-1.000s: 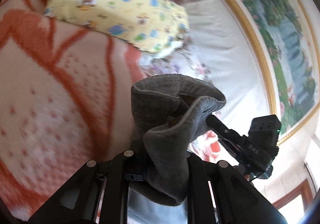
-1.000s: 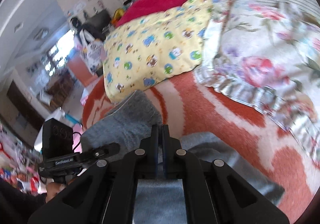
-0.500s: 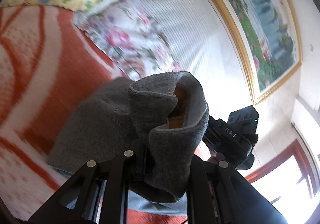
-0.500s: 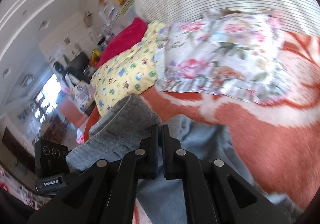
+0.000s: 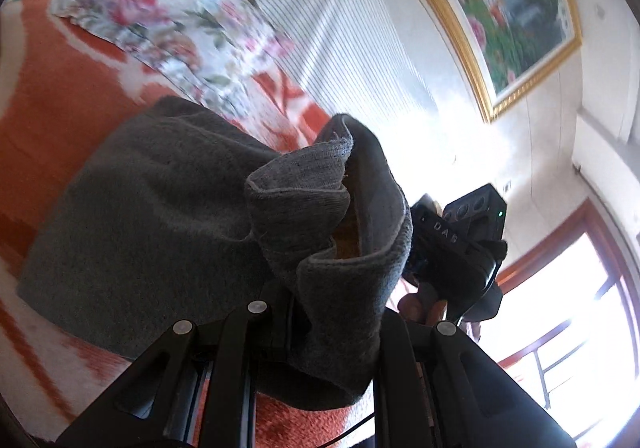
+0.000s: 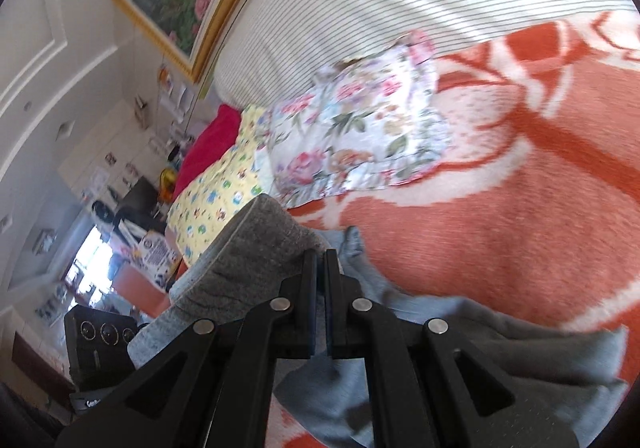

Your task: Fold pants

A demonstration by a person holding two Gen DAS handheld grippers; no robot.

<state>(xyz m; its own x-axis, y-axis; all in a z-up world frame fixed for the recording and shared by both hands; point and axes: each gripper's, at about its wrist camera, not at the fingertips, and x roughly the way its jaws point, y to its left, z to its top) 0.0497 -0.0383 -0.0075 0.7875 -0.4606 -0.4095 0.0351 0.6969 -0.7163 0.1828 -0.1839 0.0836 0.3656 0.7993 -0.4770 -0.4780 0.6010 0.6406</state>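
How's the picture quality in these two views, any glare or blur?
Left wrist view: the window is blown out white, the floral pillow is motion-smeared, the grey pants are dim. Right wrist view: evenly lit, the orange blanket slightly blurred, fisheye-curved edges.

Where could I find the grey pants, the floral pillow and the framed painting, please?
grey pants [image 5: 152, 232], left wrist view, broad flat cloth.
floral pillow [image 6: 360, 128], right wrist view, middle of cover.
framed painting [image 5: 516, 4], left wrist view, canvas.

Both tools swung sideways along the bed, grey pants [image 5: 152, 232] dragged away from yellow pillow [image 6: 216, 200] toward floral pillow [image 6: 360, 136]
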